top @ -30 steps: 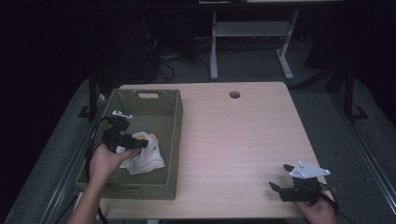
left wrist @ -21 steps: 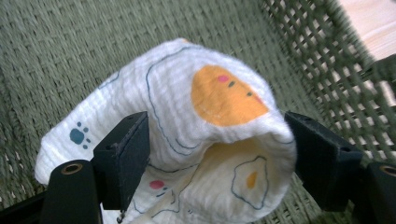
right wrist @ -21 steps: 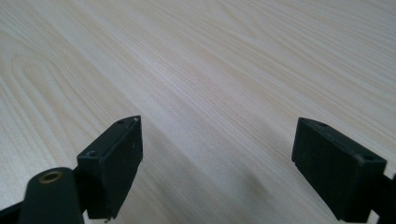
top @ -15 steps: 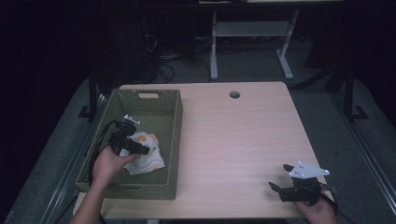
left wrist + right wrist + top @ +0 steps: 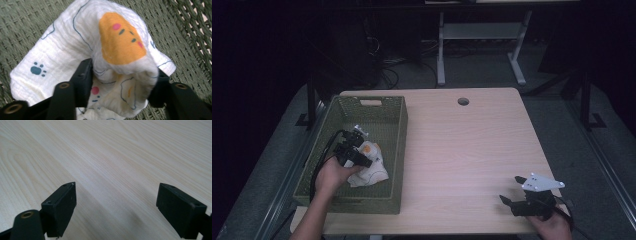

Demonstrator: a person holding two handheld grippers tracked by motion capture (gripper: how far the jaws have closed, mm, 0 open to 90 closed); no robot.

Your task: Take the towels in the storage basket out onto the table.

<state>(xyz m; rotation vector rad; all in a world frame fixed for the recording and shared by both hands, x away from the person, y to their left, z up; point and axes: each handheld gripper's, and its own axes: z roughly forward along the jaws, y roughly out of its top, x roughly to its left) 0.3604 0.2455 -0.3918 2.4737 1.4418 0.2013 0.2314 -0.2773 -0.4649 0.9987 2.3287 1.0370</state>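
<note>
Dim room, seen from above: a pale wooden table with a green woven basket standing on its left part. Inside the basket, toward its near half, a crumpled white cloth printed with thin blue outlines, a blue paw mark and an orange patch dotted pink and dark. Over that cloth, the left gripper, held in a hand coming up from the bottom edge, cable looping back along the basket's left wall. In the left gripper view, both black jaws pressed against a bunched fold of the cloth, one on each side, having just been closing; the fold humped up between them, the rest of the fabric lying on the basket's woven floor. Grip reading as a pinch on the cloth.

At the near right corner of the table, well apart from the basket, the right gripper, with a grey three-cornered plate on top. In the right gripper view, jaws spread wide, bare wood grain between them.
</note>
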